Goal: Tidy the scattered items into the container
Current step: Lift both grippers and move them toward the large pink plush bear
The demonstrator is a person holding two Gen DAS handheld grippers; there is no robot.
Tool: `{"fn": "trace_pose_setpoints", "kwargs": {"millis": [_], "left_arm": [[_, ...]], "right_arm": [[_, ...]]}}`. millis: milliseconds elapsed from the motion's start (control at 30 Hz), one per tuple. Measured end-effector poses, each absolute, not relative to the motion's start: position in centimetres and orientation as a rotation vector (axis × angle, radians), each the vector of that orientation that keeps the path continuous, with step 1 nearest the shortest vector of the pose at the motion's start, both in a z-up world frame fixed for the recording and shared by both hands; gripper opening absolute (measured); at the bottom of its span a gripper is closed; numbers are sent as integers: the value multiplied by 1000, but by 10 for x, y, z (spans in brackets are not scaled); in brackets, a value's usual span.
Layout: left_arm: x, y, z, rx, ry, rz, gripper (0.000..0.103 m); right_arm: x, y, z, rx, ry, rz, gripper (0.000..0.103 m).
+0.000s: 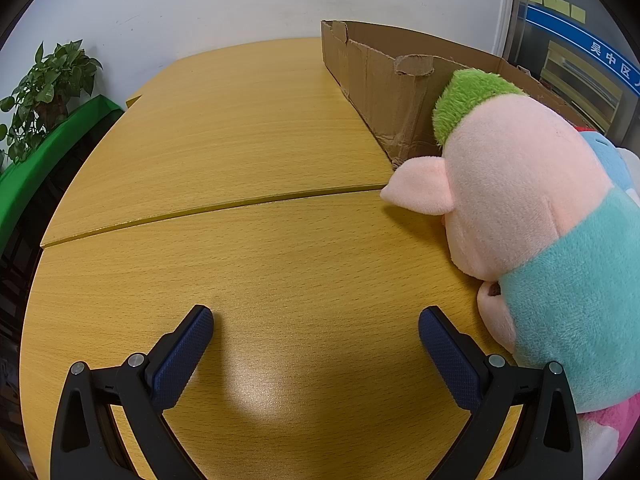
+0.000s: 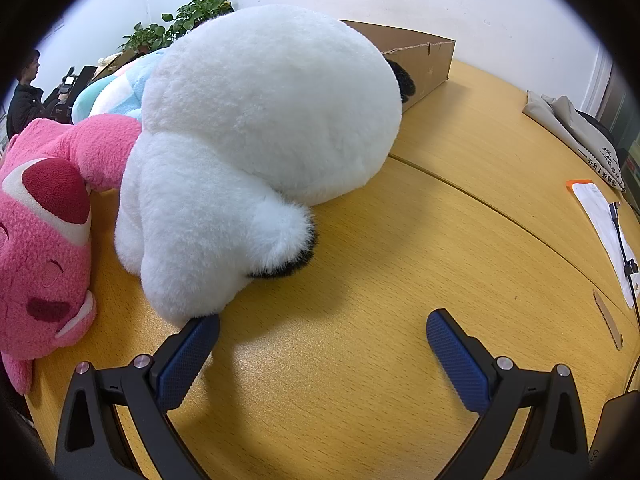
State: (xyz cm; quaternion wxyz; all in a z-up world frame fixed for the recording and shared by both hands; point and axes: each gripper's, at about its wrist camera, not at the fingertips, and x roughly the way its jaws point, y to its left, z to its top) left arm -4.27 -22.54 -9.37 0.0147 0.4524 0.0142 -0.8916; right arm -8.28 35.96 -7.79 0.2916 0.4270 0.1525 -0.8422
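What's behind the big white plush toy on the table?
Behind the big white plush toy stands the brown cardboard box, with a pastel blue plush at its far left. The box's inside is hidden from this view.

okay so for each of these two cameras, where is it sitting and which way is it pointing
Left wrist: on the left gripper, facing across the table toward the cardboard box and pig plush; its open fingers show.
Right wrist: on the right gripper, facing the white plush; open fingers show.
Shared: table, box, potted plant.

Bright overhead light, glare patch on table (image 1: 256,396), sharp, fisheye-warped edges
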Motion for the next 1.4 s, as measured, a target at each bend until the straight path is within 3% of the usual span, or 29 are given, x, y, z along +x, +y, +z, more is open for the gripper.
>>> {"fn": "trace_pose_setpoints", "kwargs": {"millis": [967, 1167, 1400], "left_arm": [[-24, -224, -91, 1366, 90, -2660, 103], [48, -191, -38, 1144, 11, -2676, 103], [116, -120, 8, 1063, 22, -2821, 103]], "right_arm": [[-74, 349, -76, 1188, 351, -2344, 103], [-46, 355, -70, 1214, 256, -2491, 102], [32, 353, -17, 957, 124, -2630, 103]]}}
